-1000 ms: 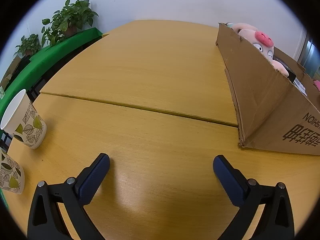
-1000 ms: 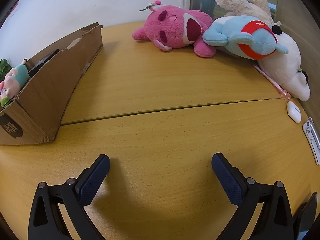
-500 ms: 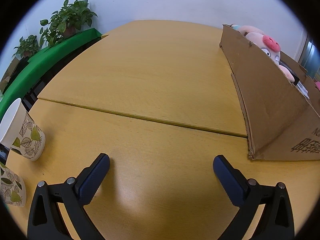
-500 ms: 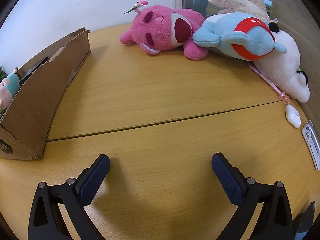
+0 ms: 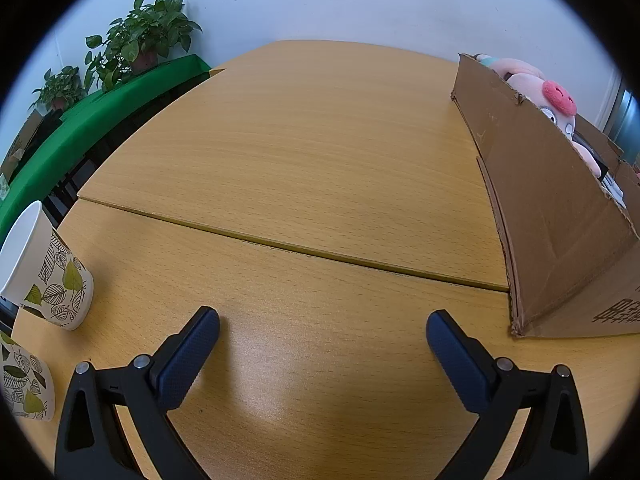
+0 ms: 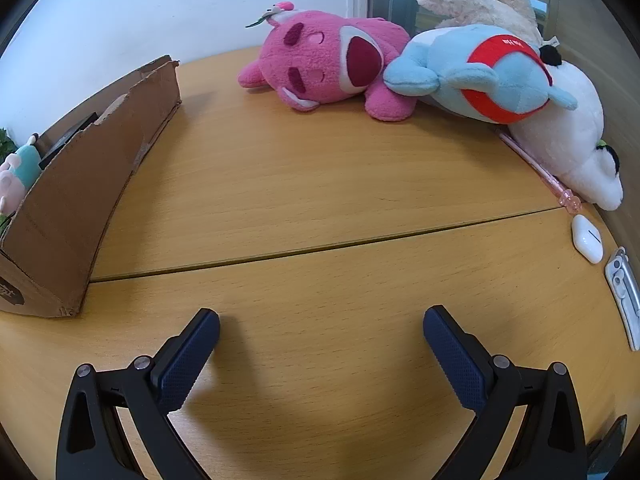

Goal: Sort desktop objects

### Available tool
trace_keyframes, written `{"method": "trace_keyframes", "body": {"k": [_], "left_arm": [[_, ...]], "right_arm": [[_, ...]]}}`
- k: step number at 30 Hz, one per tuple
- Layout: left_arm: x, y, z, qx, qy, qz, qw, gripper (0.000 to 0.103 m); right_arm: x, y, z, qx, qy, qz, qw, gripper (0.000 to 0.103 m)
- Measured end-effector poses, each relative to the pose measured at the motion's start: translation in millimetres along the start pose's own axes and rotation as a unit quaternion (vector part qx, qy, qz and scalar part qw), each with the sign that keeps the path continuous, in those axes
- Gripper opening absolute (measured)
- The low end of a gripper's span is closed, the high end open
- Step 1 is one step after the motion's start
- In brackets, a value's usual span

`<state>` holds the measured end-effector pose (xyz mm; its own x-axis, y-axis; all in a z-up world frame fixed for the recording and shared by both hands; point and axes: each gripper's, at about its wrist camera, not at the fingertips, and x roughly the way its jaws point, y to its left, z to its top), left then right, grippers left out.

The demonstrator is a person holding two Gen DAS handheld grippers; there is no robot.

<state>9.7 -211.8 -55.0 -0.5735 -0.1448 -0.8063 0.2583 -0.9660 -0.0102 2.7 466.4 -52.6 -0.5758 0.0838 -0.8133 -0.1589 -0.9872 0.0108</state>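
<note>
Wooden table under both wide-jawed, empty grippers; cardboard box hides most of its pig plush.

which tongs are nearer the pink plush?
Right. Right tongs face the pink plush across open table. The left wrist view doesn't show it; left tongs sit past the cardboard box.

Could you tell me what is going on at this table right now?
A person is sorting desktop objects with two handheld grippers. Both the left gripper and right gripper hang open and empty over the wooden table. A cardboard box already holds a pig plush; the pink plush and two paper cups lie outside it.
</note>
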Motion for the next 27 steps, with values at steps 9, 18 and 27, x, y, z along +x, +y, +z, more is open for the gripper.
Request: {"method": "trace_keyframes", "body": {"k": [9,18,27], "left_arm": [[0.4,0.1,0.1,0.000,0.000,0.000,1.0000,0.103],[3.1,12.5,2.8,0.005,0.000,-0.005,1.0000,0.103],[9.5,17.0,11.4,0.031,0.000,-0.022,0.9993,0.103]], "right_arm": [[-5.5,-12.6,-7.8,-0.032,0.000,0.024,0.999,0.103],[0.5,-25.3,0.5,-0.018,0.000,0.014,1.000,0.103],[5.5,-42.1,7.6,0.004,-0.001,-0.003,1.000,0.103]]}}
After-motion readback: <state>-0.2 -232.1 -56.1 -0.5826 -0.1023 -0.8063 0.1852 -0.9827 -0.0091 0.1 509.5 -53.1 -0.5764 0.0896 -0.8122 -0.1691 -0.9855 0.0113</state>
